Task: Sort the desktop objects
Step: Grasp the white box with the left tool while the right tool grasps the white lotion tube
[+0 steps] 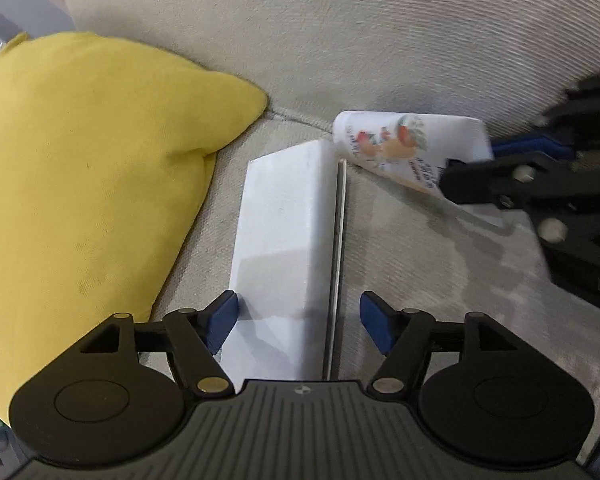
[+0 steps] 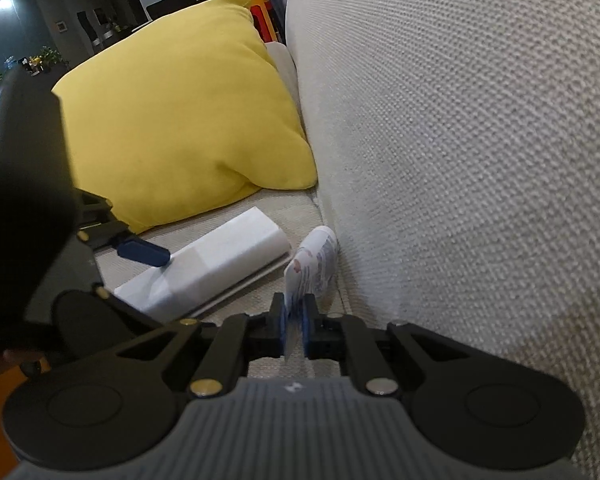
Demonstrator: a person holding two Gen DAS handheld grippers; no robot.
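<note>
A long white box (image 1: 284,232) lies on the beige sofa seat, with a thin silver tablet-like slab (image 1: 337,264) along its right edge. My left gripper (image 1: 298,322) is open, its blue pads on either side of the box's near end. A white tube with fruit print (image 1: 404,148) lies by the sofa back. My right gripper (image 2: 294,326) is shut on the flat end of the tube (image 2: 314,264). The box also shows in the right wrist view (image 2: 216,264), with the left gripper's blue pad (image 2: 144,252) beside it.
A yellow cushion (image 1: 92,184) lies left of the box, also in the right wrist view (image 2: 180,120). The sofa backrest (image 2: 460,160) rises close on the right. The seat seam (image 1: 296,118) runs behind the objects. A dark room lies beyond.
</note>
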